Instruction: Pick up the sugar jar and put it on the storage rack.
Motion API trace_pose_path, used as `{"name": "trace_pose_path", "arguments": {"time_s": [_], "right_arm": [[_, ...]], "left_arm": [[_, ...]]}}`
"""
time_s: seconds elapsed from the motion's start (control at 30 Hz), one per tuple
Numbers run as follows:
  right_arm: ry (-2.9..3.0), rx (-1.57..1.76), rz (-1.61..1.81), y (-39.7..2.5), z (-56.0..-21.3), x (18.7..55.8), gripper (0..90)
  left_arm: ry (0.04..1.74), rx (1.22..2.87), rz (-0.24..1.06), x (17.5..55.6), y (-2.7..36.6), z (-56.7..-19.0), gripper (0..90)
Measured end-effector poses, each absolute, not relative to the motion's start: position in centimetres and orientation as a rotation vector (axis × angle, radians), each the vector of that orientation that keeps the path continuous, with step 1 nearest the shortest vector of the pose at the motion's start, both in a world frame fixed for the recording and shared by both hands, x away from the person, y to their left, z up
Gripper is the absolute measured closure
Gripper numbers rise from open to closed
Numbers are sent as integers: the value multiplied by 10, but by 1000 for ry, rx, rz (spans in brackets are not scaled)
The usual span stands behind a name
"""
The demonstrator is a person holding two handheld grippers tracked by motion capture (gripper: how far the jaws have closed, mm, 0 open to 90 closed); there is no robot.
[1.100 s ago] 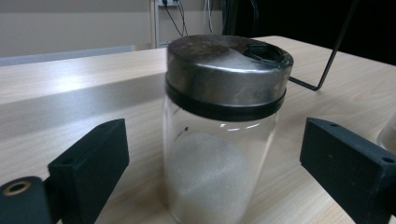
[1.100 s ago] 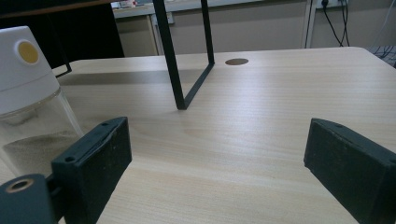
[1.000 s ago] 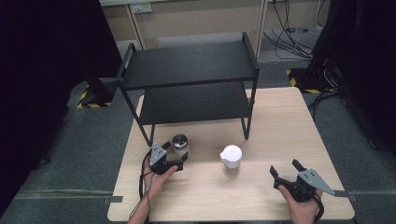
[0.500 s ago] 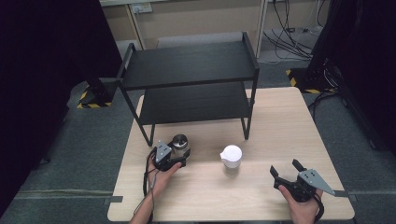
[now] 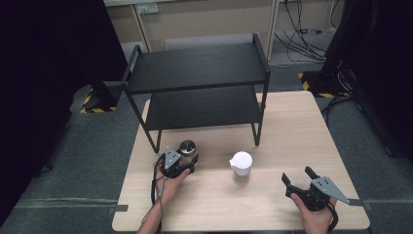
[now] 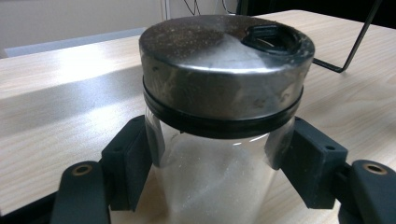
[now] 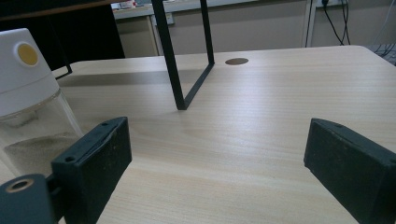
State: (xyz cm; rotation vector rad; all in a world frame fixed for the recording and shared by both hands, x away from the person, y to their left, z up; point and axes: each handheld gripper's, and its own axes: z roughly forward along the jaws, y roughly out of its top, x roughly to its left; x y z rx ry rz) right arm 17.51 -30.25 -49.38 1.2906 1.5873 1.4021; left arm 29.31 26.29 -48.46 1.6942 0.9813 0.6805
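While on the table [image 5: 292, 122], two jars: left tongs [image 5: 187, 163] clamping one [image 5: 187, 147], right tongs [image 5: 298, 176] apart.

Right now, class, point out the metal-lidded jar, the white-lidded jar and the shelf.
Metal-lidded jar [image 6: 219, 70]: left gripper view, side of its lid.
White-lidded jar [image 5: 241, 161]: high view, top of its lid.
Shelf [image 5: 195, 66]: high view, top board.
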Motion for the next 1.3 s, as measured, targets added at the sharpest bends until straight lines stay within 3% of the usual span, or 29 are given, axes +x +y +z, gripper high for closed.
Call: {"name": "trace_pose_path", "arguments": {"time_s": [0.57, 1.3], "right_arm": [[1589, 1294, 1403, -303, -493, 176, 78], [1592, 1293, 1401, -302, -493, 176, 78]], "left_arm": [[969, 1569, 689, 274, 279, -496, 304], [888, 1396, 899, 227, 290, -462, 304]]}}
